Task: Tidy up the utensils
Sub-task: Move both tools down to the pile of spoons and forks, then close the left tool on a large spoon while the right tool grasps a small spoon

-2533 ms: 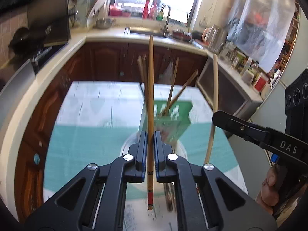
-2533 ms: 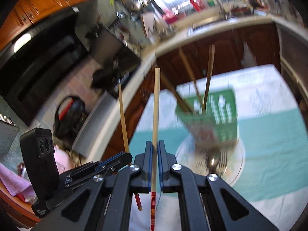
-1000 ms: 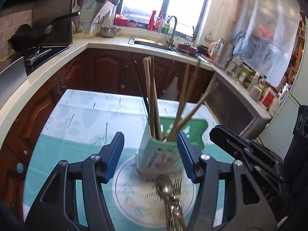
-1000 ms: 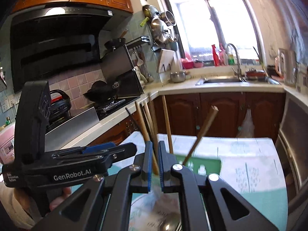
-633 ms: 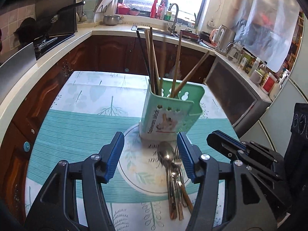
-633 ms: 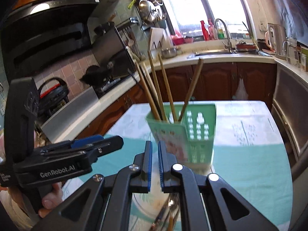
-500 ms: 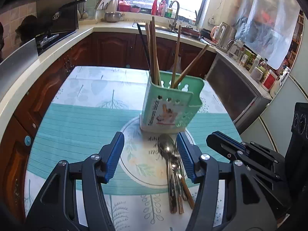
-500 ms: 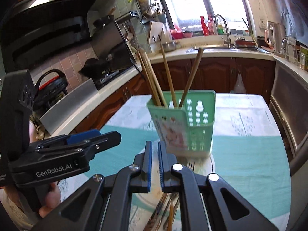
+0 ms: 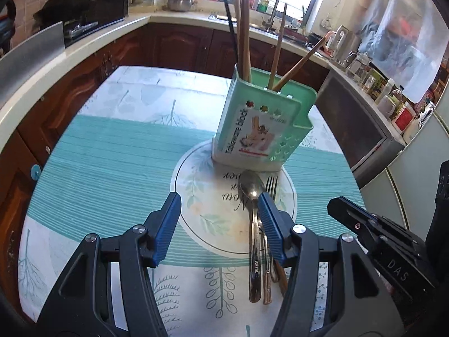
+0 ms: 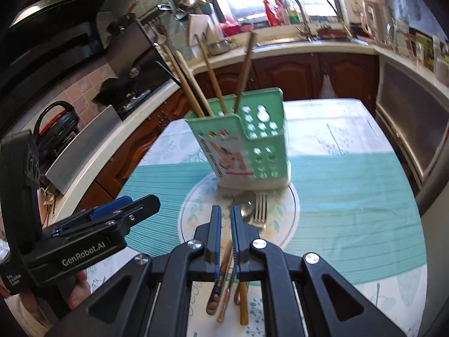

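A green utensil holder point(image 9: 262, 129) stands upright on the table and holds several chopsticks point(image 9: 244, 33); it also shows in the right wrist view point(image 10: 252, 151). In front of it lie a spoon point(image 9: 252, 196), a fork point(image 9: 270, 185) and more cutlery in a bundle point(image 10: 233, 278). My left gripper point(image 9: 219, 210) is open and empty above the table, left of the spoon. My right gripper point(image 10: 226, 213) is nearly closed with nothing between its fingers, above the cutlery bundle. It appears at the right edge of the left wrist view point(image 9: 364, 224).
The table carries a teal and white cloth point(image 9: 106, 163) with a round printed motif point(image 9: 196, 196). Wooden cabinets and a counter point(image 9: 179, 16) surround the table, with a sink point(image 10: 303, 39) at the back and a stove point(image 10: 132, 95) at the left.
Both grippers held a chopstick 2.5 s ago and both chopsticks now stand in the holder. Both grippers have since pulled back and tilted down toward the cutlery on the table.
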### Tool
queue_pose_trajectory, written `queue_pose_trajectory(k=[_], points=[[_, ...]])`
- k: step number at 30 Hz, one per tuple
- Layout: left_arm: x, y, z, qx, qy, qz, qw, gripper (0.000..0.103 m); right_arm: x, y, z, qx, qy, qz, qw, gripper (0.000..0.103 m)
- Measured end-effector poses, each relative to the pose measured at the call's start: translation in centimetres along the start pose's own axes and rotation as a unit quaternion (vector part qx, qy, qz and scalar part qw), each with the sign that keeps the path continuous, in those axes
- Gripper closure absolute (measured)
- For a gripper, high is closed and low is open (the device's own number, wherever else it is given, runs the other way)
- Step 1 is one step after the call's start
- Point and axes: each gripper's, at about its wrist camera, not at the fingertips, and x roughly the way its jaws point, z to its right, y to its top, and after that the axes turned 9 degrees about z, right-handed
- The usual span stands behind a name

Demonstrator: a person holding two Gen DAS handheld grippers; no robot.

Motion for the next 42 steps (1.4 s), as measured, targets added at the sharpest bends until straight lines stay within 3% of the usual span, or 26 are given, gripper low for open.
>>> queue_pose_trajectory(k=[11,16,19,25,42], points=[[3.6,-2.0,0.6,0.030,-0.012,-0.063,0.9975,0.049,3.1,-2.0,2.9,0.042,-0.032,-0.069,0.996,0.096],[5.9,-2.8,0.9,0.030,-0.028,-0.101,0.9940,0.065,4.2,-2.6,3.4,0.051,-0.027,-0.096,0.994,0.096],[7.0,-3.2,1.1,0.025,-0.048,-0.120,0.9913,0.067,4.6,-2.9,3.6,0.049,-0.023,-0.106,0.993,0.096],[8.9,-3.6,2.1,0.025,-0.077,-0.143,0.9865,0.067,5.4,-3.4,3.7,0.048,-0.016,-0.120,0.992,0.096],[15.6,-1.9,4.7,-0.017,-0.075,-0.176,0.9813,0.077,6.2,-3.9,5.6,0.071,0.005,-0.121,0.990,0.096]])
